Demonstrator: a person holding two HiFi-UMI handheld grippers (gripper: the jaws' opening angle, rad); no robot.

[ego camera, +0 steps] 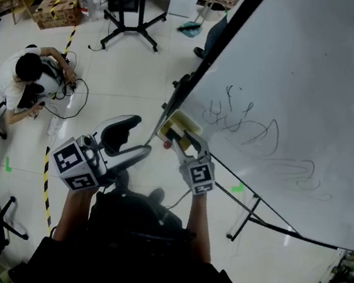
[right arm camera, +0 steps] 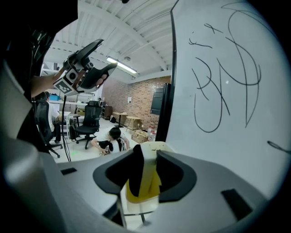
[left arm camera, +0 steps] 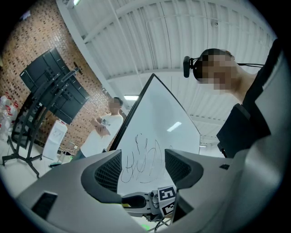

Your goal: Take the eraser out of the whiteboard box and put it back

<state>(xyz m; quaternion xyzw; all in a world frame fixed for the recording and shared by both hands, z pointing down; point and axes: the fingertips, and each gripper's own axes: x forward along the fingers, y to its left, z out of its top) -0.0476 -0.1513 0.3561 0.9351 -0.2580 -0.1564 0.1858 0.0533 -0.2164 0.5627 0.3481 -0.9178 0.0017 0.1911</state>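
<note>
**A:** Eraser, the cream-and-yellow block with the dark felt strip (right arm camera: 144, 181): where is it?

**B:** Clenched in my right claw (ego camera: 183, 136), just beside the dark framed edge of the scribbled white whiteboard (ego camera: 306, 92).

**A:** Which step?

**B:** I'd judge it's out and due to go back. I can't make out the box from here, so next I must find its opening by that edge, line the block up, then let go. My left claw (ego camera: 130, 142) is released and empty, well apart from the whiteboard.
</note>
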